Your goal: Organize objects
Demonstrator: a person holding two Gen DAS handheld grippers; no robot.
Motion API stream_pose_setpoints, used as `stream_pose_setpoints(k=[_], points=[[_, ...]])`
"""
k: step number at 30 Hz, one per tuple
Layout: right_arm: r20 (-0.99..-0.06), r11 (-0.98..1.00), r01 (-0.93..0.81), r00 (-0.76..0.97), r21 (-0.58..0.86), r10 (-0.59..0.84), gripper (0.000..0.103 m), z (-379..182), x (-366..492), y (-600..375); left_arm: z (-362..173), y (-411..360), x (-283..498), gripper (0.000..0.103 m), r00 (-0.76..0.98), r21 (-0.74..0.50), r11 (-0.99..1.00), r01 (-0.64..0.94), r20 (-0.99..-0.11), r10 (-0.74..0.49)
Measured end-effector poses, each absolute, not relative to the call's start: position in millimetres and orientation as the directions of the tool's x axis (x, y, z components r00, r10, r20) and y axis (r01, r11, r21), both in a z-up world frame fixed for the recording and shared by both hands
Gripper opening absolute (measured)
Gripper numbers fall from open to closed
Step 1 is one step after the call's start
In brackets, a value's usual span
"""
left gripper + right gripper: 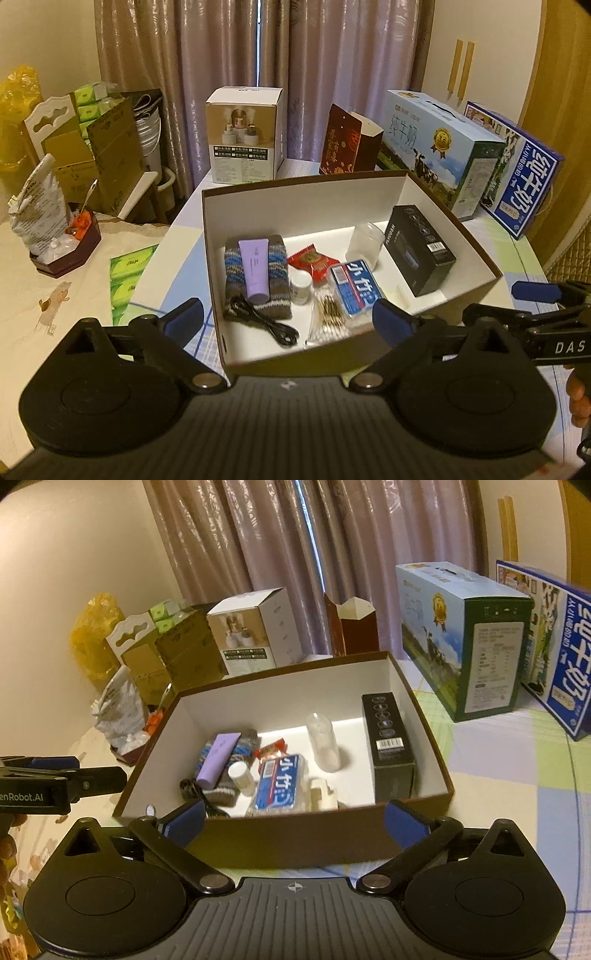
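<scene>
While we are holding both grippers just short of the near wall of the brown box (461, 225), neither one is carrying anything. Our left gripper (286, 321) is showing its jaws wide apart, framing the box's near left corner, and our right gripper (295, 821) is likewise spread open over the near wall.

Inside the box, we are seeing a lavender tube (254, 267) lying on a striped knit piece (275, 301), a red snack packet (312, 260), a small white jar (301, 290), a blue-labelled pack (354, 290), a clear plastic cup (364, 238) and a black carton (419, 249) along the right wall.

Our left wrist view is giving us things the other is hiding or blurring: a black cable (264, 321) coiled at the front left, and a clear packet of cotton swabs (327, 317) just beside the blue pack. It is also showing a dark hexagonal tray (66, 258) with a crinkled bag on the cloth to the left.

Our right wrist view is offering the cup as a tall tube lying on its side, and a cream-coloured piece (323, 794) near the front wall, though we cannot tell what it is. Each view is catching the other gripper at its edge. Beyond the box, a white carton (243, 136) and two milk cases (439, 147) are standing along the curtain.
</scene>
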State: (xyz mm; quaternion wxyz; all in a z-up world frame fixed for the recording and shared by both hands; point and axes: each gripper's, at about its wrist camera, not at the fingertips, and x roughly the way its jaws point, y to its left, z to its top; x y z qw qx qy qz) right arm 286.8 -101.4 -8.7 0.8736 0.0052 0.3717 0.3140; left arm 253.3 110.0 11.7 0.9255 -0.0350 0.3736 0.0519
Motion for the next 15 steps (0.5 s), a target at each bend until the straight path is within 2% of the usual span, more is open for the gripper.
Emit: stream_pose_setpoints(k=[15], points=[[-0.642, 0.794, -0.564, 0.526, 0.227, 0.557, 0.101, 4, 238, -146, 16, 67, 182, 0.102, 0.739, -0.050, 0.989, -0.138, -0.671, 0.069]])
